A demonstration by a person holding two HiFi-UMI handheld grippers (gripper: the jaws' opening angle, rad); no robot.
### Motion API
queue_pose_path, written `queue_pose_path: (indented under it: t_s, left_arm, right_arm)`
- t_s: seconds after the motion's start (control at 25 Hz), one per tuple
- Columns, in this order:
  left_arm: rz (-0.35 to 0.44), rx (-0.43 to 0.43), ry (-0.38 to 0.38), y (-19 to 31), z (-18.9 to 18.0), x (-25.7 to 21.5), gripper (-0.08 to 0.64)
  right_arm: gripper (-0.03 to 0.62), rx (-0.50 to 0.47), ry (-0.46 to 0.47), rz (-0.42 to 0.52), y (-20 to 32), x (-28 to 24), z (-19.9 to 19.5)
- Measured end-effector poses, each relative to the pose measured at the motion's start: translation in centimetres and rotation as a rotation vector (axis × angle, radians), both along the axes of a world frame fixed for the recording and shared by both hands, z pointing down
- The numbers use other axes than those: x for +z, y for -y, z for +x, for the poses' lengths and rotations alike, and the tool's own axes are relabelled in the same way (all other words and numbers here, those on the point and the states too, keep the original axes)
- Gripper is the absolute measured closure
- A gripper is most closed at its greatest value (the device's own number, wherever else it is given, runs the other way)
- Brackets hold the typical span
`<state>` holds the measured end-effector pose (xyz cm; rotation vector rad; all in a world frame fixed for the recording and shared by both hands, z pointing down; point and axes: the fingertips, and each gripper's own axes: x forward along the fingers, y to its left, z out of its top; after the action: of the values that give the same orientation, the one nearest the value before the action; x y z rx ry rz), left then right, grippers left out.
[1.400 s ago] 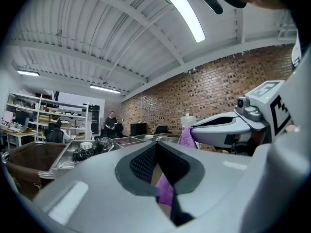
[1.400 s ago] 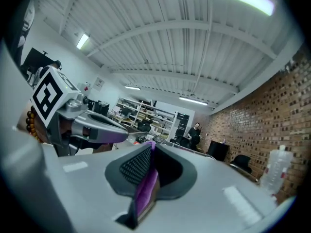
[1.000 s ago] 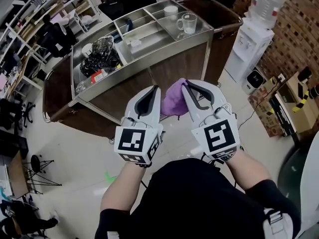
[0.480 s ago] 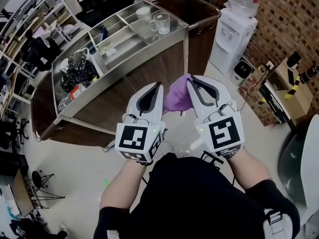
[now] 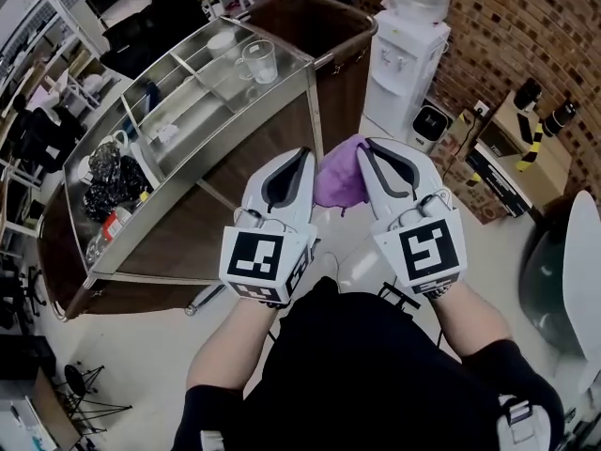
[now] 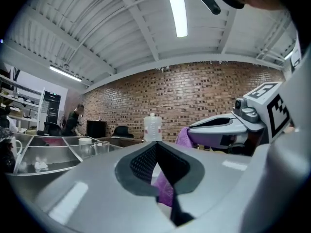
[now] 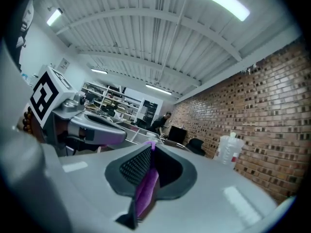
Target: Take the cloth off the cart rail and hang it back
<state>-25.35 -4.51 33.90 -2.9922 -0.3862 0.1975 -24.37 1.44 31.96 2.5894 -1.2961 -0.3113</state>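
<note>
Two things flank held cloth: cart, water dispenser.

You're carrying a soft purple cloth, vivid between the white plastic left gripper and white plastic right gripper; both have dark grey mesh-patterned pads and cubes of black-and-white square markers. The service cart is shiny silver steel over dark brown wood panels. The rough brick wall is red-brown with pale mortar lines, and your shirt is black.
</note>
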Motion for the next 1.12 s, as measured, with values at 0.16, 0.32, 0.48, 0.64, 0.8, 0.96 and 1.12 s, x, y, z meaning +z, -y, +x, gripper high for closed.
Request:
queue_pose_path:
  t_s: [0.16, 0.32, 0.48, 0.64, 0.8, 0.96, 1.12]
  left_arm:
    - [0.017, 0.063, 0.006, -0.2, 5.6, -0.8, 0.562]
    - [0.016, 0.1, 0.015, -0.6, 10.4, -1.7, 0.561]
    - [0.032, 0.141, 0.01, -0.6, 13.9, -1.9, 0.563]
    - [0.053, 0.185, 0.004, -0.6, 17.8, -2.5, 0.563]
    - [0.063, 0.226, 0.026, -0.7, 21.1, -3.4, 0.561]
    - [0.074, 0.261, 0.019, -0.5, 23.2, -3.9, 0.563]
    - [0.071, 0.282, -0.006, 0.0, 24.9, -4.5, 0.562]
  right_arm:
    - [0.571, 0.074, 0.058, -0.007, -0.1, -0.2, 5.7]
    - [0.571, 0.149, 0.185, -0.044, -1.1, 0.4, 10.1]
    - [0.571, 0.2, 0.194, -0.047, -1.2, 0.5, 13.8]
    - [0.571, 0.203, 0.077, 0.002, -0.8, -1.4, 18.2]
    - [0.571, 0.255, 0.117, -0.002, -0.9, -1.8, 21.7]
    - [0.571, 0.282, 0.088, 0.016, -0.6, -2.5, 24.3]
    - [0.571, 0.313, 0.134, -0.012, -0.3, -2.0, 25.9]
